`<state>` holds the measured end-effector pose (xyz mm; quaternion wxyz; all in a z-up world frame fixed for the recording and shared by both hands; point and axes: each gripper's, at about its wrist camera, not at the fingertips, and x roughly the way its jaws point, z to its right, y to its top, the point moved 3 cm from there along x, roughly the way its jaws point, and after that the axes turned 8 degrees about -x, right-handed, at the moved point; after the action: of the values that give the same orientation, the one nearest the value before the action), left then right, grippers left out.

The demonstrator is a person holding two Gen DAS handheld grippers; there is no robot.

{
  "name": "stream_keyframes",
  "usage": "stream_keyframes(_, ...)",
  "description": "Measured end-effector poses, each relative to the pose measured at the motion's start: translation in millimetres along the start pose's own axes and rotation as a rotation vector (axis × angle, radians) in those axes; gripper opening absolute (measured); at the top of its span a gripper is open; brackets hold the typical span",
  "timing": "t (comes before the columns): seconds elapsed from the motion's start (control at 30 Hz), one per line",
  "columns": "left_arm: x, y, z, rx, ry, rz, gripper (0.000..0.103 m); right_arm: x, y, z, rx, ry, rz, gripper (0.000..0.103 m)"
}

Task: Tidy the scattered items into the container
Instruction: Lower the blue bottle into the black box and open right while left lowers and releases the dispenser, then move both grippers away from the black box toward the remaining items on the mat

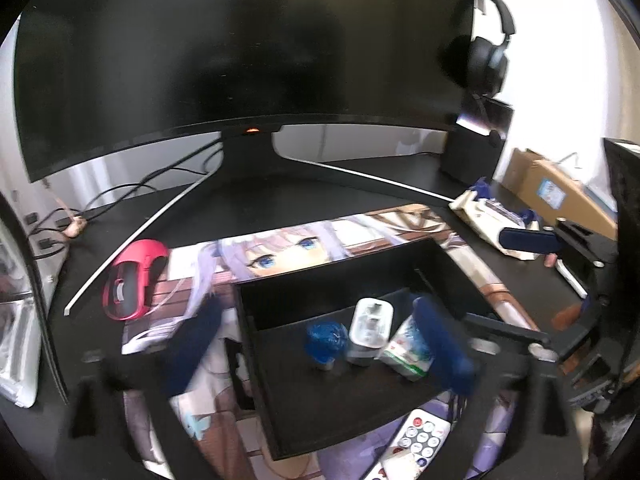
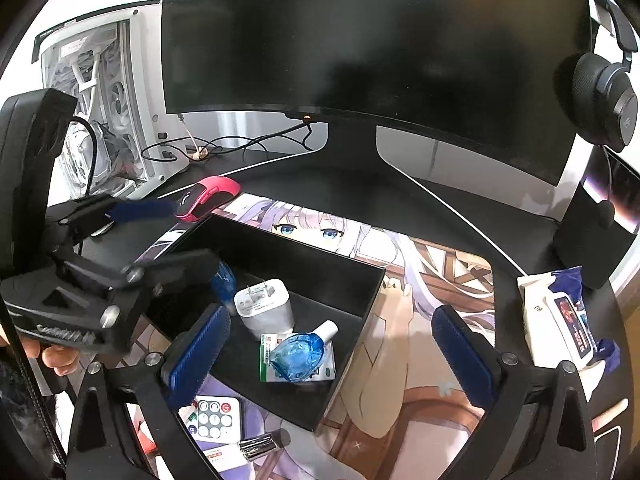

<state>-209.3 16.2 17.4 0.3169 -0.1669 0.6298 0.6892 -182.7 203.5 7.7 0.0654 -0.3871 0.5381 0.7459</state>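
A black open box (image 1: 332, 276) (image 2: 288, 246) sits on the printed desk mat. Inside it lie a white charger (image 1: 370, 328) (image 2: 264, 306), a blue bottle (image 1: 326, 340) (image 2: 226, 280) and a green-and-white carton (image 1: 406, 354) (image 2: 272, 360) with a second blue bottle (image 2: 298, 354) on top. My left gripper (image 1: 320, 350) hangs open over the box, pads clear of the items. My right gripper (image 2: 332, 354) is open above the box's near corner, holding nothing. A white remote (image 1: 420, 436) (image 2: 214, 418) and a small metal item (image 2: 258, 448) lie on the mat outside the box.
A red mouse (image 1: 134, 280) (image 2: 208, 196) rests left of the box. A wipes pack (image 1: 492, 216) (image 2: 560, 312) lies to the right. Behind stand a curved monitor (image 2: 360, 40), cables, a white PC case (image 2: 108, 100) and headphones (image 2: 604, 92) on a stand.
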Motion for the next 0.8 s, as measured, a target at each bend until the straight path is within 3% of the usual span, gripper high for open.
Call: stream_keyframes(0.8, -30, -24, -4, 0.005, 0.03, 0.002, 0.103, -34, -19, -2, 0.009, -0.031, 0.019, 0.103)
